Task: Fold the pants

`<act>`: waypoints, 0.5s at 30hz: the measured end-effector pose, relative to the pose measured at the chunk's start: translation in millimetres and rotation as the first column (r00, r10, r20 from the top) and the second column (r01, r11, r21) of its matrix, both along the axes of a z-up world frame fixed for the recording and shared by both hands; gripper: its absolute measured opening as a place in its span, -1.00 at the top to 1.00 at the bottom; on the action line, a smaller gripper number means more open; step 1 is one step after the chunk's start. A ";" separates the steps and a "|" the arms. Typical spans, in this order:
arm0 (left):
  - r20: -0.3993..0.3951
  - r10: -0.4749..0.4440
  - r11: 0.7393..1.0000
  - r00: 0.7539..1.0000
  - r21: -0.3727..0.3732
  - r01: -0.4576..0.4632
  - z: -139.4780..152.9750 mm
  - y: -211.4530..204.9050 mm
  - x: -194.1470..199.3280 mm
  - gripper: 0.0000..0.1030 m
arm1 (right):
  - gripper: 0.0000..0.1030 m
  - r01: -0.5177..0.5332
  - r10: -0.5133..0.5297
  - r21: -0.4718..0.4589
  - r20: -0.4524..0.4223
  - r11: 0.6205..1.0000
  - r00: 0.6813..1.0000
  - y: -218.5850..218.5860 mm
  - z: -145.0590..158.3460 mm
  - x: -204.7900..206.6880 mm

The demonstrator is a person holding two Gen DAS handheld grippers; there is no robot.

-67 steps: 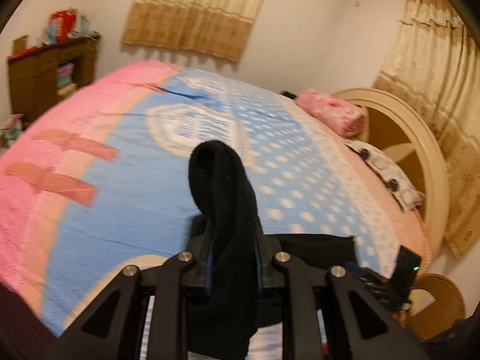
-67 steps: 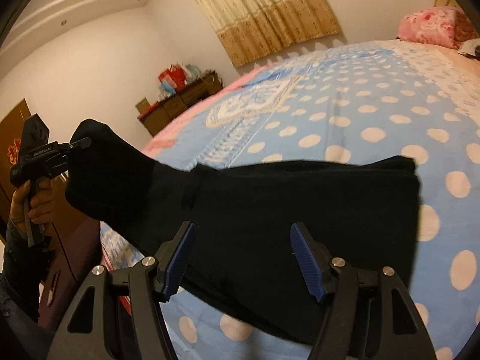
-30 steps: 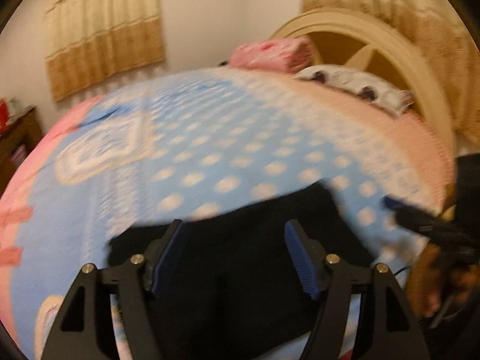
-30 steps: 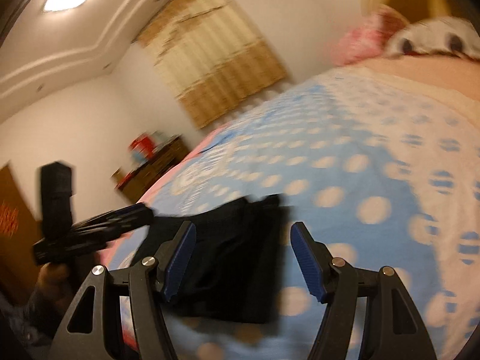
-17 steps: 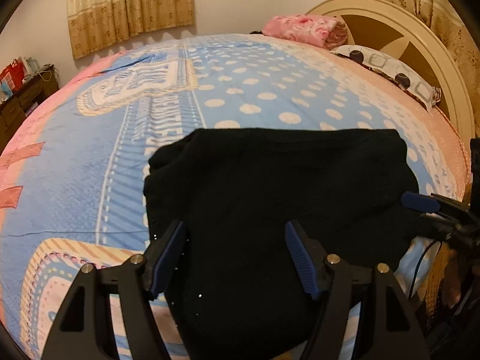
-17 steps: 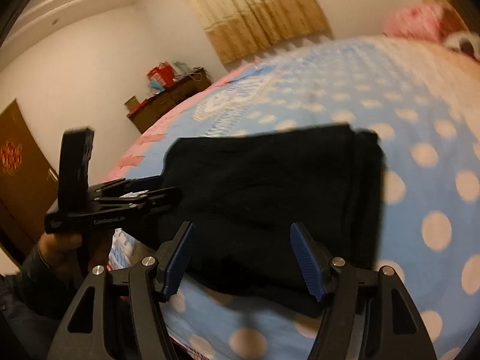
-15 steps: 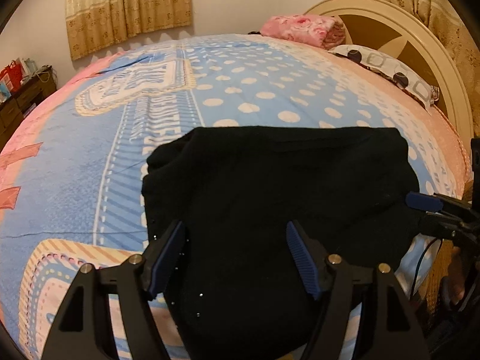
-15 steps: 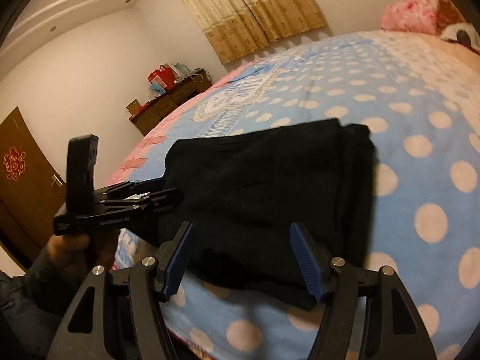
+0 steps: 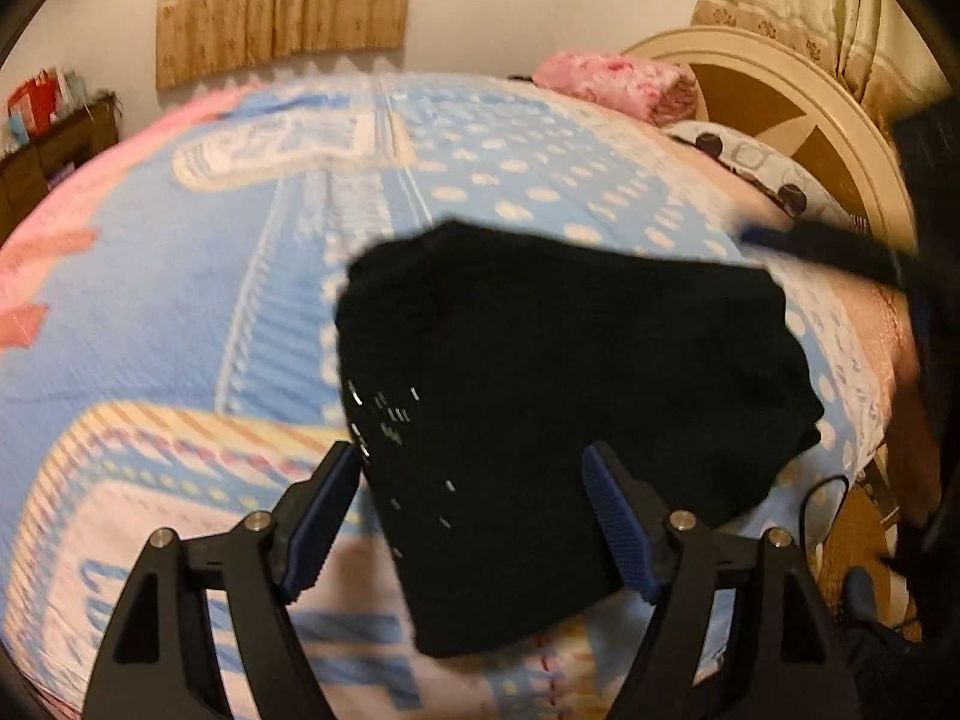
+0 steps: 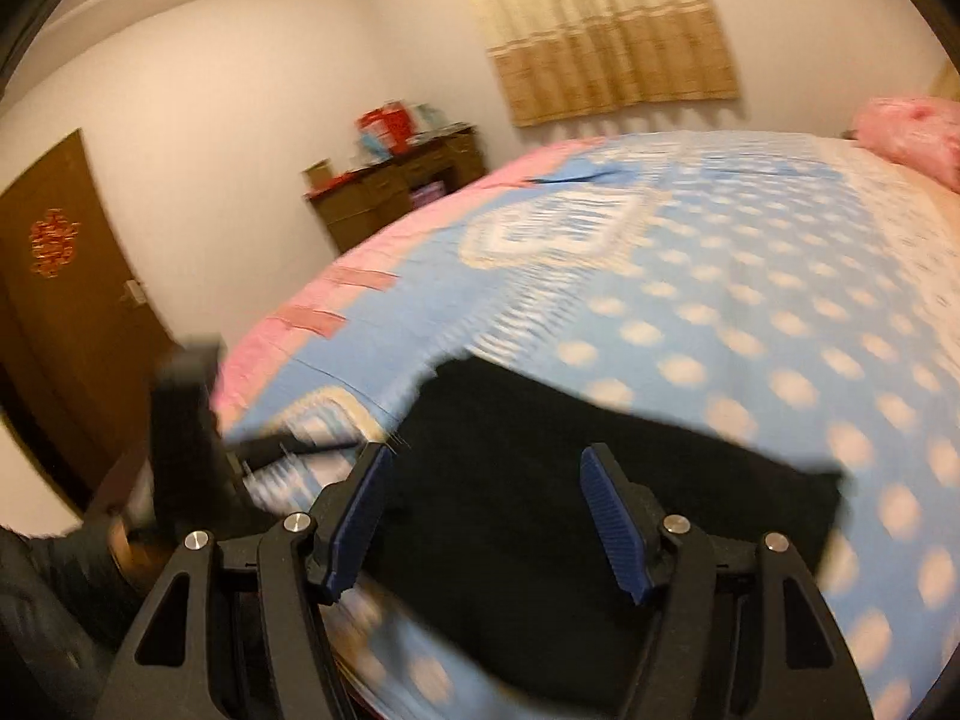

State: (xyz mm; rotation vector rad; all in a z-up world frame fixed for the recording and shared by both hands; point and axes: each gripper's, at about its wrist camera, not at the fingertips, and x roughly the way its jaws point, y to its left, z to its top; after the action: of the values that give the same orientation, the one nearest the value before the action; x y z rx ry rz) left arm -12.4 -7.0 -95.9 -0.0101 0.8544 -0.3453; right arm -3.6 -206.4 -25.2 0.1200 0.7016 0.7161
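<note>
The black pants (image 9: 558, 384) lie folded into a compact rectangle on the blue polka-dot blanket (image 9: 180, 300), near the bed's front edge. My left gripper (image 9: 470, 462) hovers over their near left corner. Its jaws are opening and its blue pads touch no cloth. In the right wrist view the pants (image 10: 600, 480) lie under my right gripper (image 10: 485, 462), which is open and holds nothing. The left gripper shows there as a blurred black shape (image 10: 288, 450) at the pants' left end. One blurred right finger (image 9: 828, 252) crosses above the pants' far right corner.
At the head of the bed are a pink pillow (image 9: 612, 84), a spotted pillow (image 9: 750, 162) and a round cream headboard (image 9: 780, 96). A wooden cabinet (image 10: 396, 192) stands by the far wall, with a brown door (image 10: 60, 300) to the left. A person's hand (image 10: 126, 540) holds the left gripper.
The left gripper, earlier shut on a raised pants leg, has let go and dropped closer to the folded pants. The right gripper has swung sideways and risen, blurring both views.
</note>
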 end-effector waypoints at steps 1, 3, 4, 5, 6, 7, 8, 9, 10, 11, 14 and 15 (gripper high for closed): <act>0.000 -0.005 1.000 1.000 -0.001 0.005 -2.4 -1.5 -1.2 -0.53 | -0.29 -0.015 0.015 0.004 -0.009 1.000 1.000 10.7 3.3 12.8; -0.003 0.001 1.000 1.000 -0.007 -0.001 -5.2 -2.8 -3.1 -0.53 | -0.23 -0.051 0.050 -0.023 -0.042 0.998 0.998 38.2 7.5 44.3; -0.010 0.001 1.000 1.000 -0.025 -0.001 -6.6 -2.4 -3.8 -0.53 | -0.03 -0.071 0.069 -0.024 -0.063 0.997 0.996 47.0 7.9 54.0; -0.015 -0.004 0.999 1.000 -0.035 0.004 -8.2 -2.6 -4.7 -0.53 | 0.12 -0.094 0.092 -0.028 -0.089 0.995 0.992 58.8 8.3 67.4; -0.015 -0.006 0.999 1.000 -0.035 0.006 -10.3 -2.8 -6.1 -0.53 | 0.12 -0.113 0.108 -0.051 -0.101 0.992 0.989 71.1 8.2 77.3; -0.011 -0.008 0.999 1.000 -0.031 0.008 -11.0 -2.5 -7.3 -0.53 | 0.13 -0.138 0.126 -0.095 -0.115 0.986 0.985 83.7 7.8 86.1; -0.006 -0.012 1.000 1.000 -0.026 0.012 -12.1 -2.9 -7.5 -0.53 | 0.15 -0.170 0.151 -0.139 -0.140 0.976 0.979 98.8 3.4 95.5; -0.003 -0.014 1.000 1.000 -0.026 0.014 -12.8 -2.7 -7.9 -0.53 | 0.15 -0.189 0.167 -0.144 -0.152 0.971 0.974 107.2 0.8 98.8; -0.002 -0.014 0.999 1.000 -0.029 0.014 -13.7 -2.5 -8.2 -0.53 | 0.15 -0.227 0.194 -0.165 -0.195 0.960 0.961 118.4 -6.4 105.2; -0.003 -0.016 0.999 1.000 -0.031 0.016 -15.7 -2.5 -8.0 -0.54 | 0.15 -0.259 0.210 -0.204 -0.233 0.944 0.950 129.3 -15.2 109.8; -0.006 -0.025 0.999 1.000 -0.025 0.025 -21.0 -1.8 -8.8 -0.55 | 0.32 -0.306 0.241 -0.314 -0.231 0.899 0.943 146.0 -28.9 106.1; -0.002 -0.028 0.999 1.000 -0.023 0.028 -21.4 -2.2 -9.3 -0.57 | 0.54 -0.301 0.233 -0.353 -0.222 0.886 0.947 149.6 -32.4 104.5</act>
State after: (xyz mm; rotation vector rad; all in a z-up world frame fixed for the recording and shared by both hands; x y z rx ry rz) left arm -21.8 -9.2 -117.3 -0.0197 0.8535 -0.3816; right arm 100.9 -56.9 -57.6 -0.2845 1.0283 0.8255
